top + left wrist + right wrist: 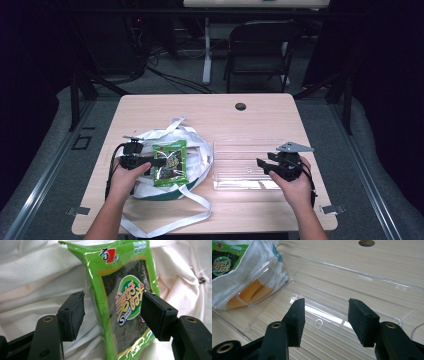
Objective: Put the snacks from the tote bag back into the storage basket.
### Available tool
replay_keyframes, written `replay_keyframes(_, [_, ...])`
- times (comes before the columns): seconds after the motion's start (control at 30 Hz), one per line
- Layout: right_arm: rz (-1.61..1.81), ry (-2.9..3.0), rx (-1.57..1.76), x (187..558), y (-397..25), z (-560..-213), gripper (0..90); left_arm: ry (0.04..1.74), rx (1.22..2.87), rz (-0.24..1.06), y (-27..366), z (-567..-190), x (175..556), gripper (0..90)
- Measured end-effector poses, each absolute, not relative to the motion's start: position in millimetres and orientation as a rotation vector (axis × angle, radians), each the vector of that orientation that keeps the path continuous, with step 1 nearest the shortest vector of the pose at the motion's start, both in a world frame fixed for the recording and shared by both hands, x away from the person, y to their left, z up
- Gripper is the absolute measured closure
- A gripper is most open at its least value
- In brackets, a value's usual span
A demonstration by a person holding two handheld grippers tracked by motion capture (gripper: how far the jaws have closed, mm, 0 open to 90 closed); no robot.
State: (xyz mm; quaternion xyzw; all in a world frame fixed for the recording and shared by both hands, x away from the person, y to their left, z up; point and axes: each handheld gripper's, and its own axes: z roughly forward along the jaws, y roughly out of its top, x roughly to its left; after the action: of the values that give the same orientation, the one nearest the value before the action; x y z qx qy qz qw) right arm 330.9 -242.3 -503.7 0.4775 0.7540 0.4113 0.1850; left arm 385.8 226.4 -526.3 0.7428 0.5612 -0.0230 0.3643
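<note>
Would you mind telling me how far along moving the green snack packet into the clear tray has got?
Nothing looks done: the clear tray holds nothing. In hand: the left hand-held gripper has its jaws open around the green snack packet, which lies on the white bag. Closing, lifting and placing remain. The right hand-held gripper hovers open over the tray.

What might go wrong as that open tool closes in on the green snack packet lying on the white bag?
The left tool stands open around the green packet, which looks glossy and tilted, so it may slip or crumple when squeezed. The packet lies on the loose white bag, so a jaw might pinch fabric or a strap too. The clear tray beside it is hard to see; its rim may catch the packet.
</note>
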Motion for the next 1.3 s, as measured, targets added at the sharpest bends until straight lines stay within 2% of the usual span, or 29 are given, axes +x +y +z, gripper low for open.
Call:
replay_keyframes(0.5, [1.16, 2.115, 1.347, 325, -243, -504, 48.0, 1.441, 1.905, -0.164, 216, -540, 396, 34.5])
replay_keyframes(0.8, [1.169, 2.095, 1.356, 321, -248, -504, 48.0, 1.431, 1.927, -0.207, 213, -545, 399, 36.9])
replay_keyframes(0.87, [1.171, 2.095, 1.357, 321, -248, -504, 48.0, 1.427, 1.929, -0.214, 212, -545, 399, 38.2])
replay_keyframes(1.0, [1.169, 2.096, 1.353, 321, -247, -504, 48.0, 1.388, 1.934, -0.224, 210, -541, 397, 47.9])
replay_keyframes(1.3, [1.194, 2.078, 1.351, 322, -248, -503, 48.3, 1.319, 1.96, -0.198, 209, -532, 393, 53.3])
